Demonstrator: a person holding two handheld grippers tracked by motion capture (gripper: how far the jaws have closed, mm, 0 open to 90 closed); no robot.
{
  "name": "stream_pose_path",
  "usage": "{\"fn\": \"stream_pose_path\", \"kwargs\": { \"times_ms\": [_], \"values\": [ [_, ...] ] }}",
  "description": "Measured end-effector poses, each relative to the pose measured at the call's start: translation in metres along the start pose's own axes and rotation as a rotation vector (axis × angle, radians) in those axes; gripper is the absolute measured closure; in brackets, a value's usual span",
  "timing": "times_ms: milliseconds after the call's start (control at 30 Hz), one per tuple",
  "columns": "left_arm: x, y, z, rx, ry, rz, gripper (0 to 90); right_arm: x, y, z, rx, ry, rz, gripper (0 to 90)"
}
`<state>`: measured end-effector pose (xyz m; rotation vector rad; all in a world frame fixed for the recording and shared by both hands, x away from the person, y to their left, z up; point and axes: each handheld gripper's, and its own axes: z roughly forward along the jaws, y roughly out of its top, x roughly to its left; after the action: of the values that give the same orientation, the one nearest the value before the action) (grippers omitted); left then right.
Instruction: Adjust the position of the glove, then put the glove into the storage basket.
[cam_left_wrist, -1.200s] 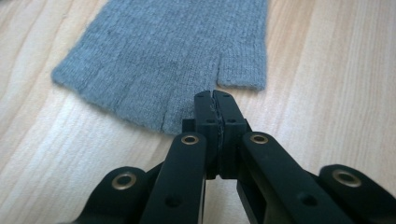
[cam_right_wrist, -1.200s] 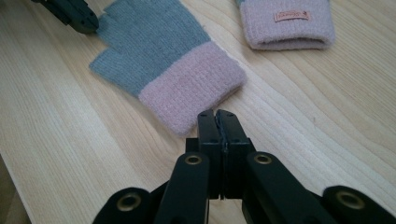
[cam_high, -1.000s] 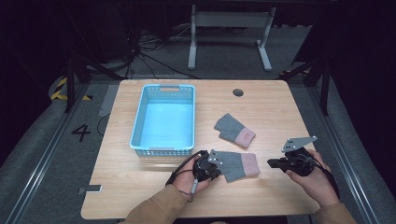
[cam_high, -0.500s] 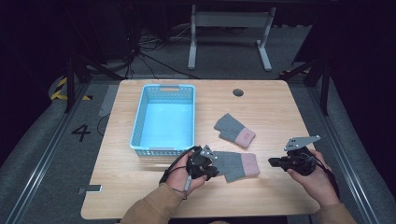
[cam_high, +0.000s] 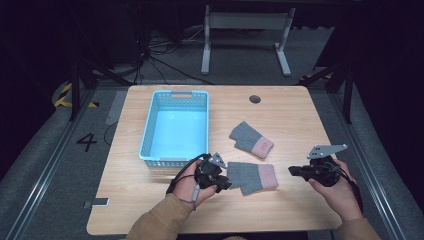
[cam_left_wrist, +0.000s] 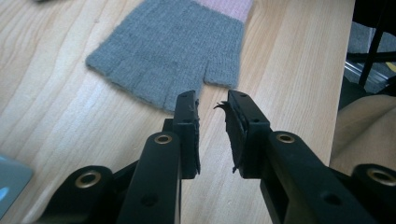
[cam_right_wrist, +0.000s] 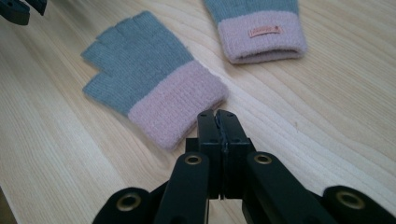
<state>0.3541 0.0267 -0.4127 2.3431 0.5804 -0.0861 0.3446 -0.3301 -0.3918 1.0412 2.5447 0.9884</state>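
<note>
Gloves are the items in hand: the near glove (cam_high: 252, 177), grey with a pink cuff, lies flat on the wooden surface (cam_high: 300, 120) between the two grippers. The left gripper (cam_left_wrist: 212, 109) sits just beside its finger end, jaws slightly apart and just opened further, nothing between them. The right gripper (cam_right_wrist: 218, 116) rests near the cuff, jaws pressed together, empty. The second glove (cam_high: 251, 139) lies just beyond, apart from the first. A blue basket (cam_high: 150, 135) stands left of both.
</note>
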Motion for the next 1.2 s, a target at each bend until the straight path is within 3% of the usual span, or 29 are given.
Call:
{"fn": "stream_pose_path", "kwargs": {
  "times_ms": [333, 600, 700, 767, 933, 1200],
  "values": [
    [-0.002, -0.001, -0.004, -0.001, -0.002, -0.003, 74.1, 0.001, 0.016, 0.004, -0.021, 0.001, 0.0, 90.0],
    [0.004, -0.001, -0.015, 0.012, -0.012, -0.007, 72.6, -0.007, 0.05, 0.016, 0.007, 0.008, -0.01, 87.2],
    [0.007, -0.002, -0.016, 0.022, -0.011, -0.007, 72.0, -0.011, 0.064, 0.021, 0.019, 0.01, -0.011, 82.1],
    [0.009, -0.003, -0.018, 0.021, -0.008, -0.016, 71.9, -0.013, 0.074, 0.026, 0.024, 0.002, -0.025, 79.7],
    [0.009, -0.006, -0.021, 0.018, -0.004, -0.022, 71.5, -0.022, 0.096, 0.05, 0.054, 0.004, -0.005, 71.6],
    [0.011, -0.009, -0.025, 0.017, 0.009, -0.036, 70.8, -0.03, 0.115, 0.082, 0.112, 0.008, -0.019, 61.4]
  ]
}}
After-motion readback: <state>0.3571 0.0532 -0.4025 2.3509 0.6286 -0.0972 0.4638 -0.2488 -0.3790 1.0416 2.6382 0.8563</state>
